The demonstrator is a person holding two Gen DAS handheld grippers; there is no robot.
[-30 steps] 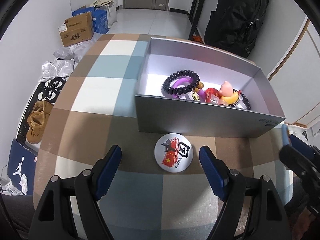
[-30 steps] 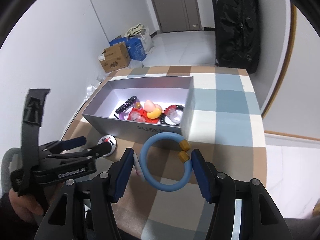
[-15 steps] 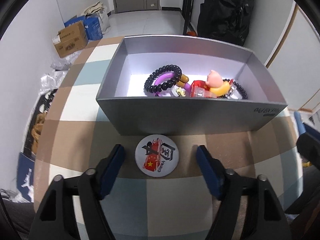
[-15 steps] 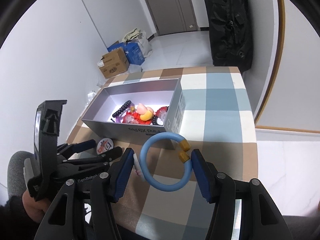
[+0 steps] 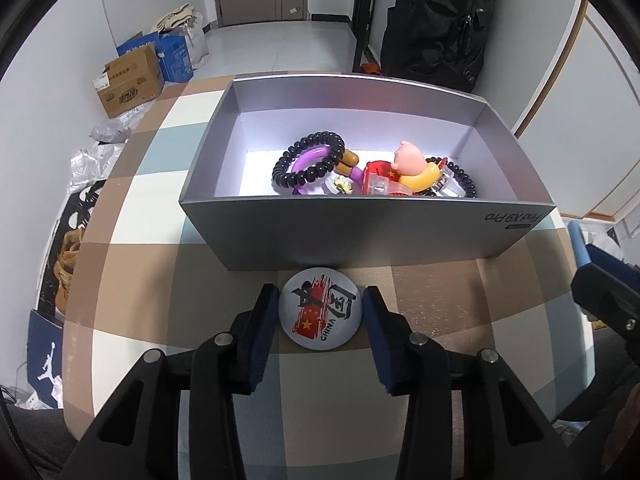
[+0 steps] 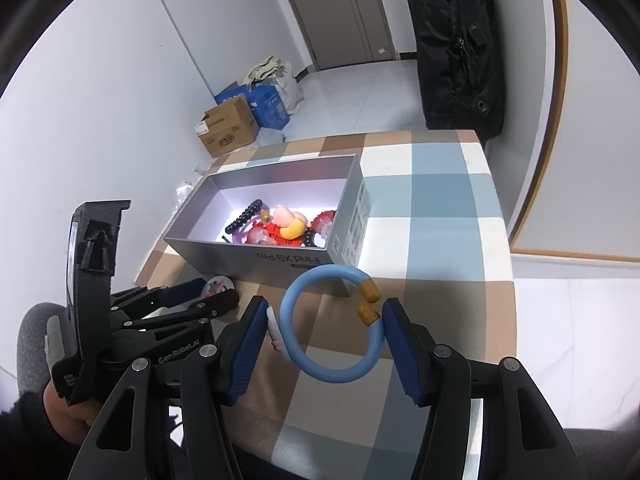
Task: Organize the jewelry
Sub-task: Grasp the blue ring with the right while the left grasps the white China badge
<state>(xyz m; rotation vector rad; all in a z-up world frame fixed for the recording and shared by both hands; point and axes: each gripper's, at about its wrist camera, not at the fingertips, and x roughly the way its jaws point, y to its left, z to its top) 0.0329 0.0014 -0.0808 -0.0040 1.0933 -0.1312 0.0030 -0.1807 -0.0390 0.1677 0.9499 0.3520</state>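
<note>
A round badge (image 5: 320,308) with a red flag print lies on the checked tablecloth just in front of the grey box (image 5: 360,236). My left gripper (image 5: 320,312) straddles it, jaws closing, and both pads touch its rim. The box holds a dark bead bracelet (image 5: 308,160), a purple ring, a pink pig figure (image 5: 412,160) and red pieces. My right gripper (image 6: 326,320) hovers right of the box, shut on a blue ring bracelet (image 6: 320,270) with two amber beads. A small white and pink piece sits against its left pad. The right wrist view also shows the left gripper (image 6: 214,292) at the badge (image 6: 216,285).
The table's left edge drops to a floor with shoes, cardboard boxes (image 5: 128,84) and plastic bags. A black backpack (image 5: 440,20) hangs behind the box. Bare tablecloth (image 6: 436,216) lies right of the box. A hand (image 6: 60,412) holds the left gripper's handle.
The left gripper's jaws have narrowed from wide apart to the badge's rim. The right gripper has kept the blue bracelet and barely shifted.
</note>
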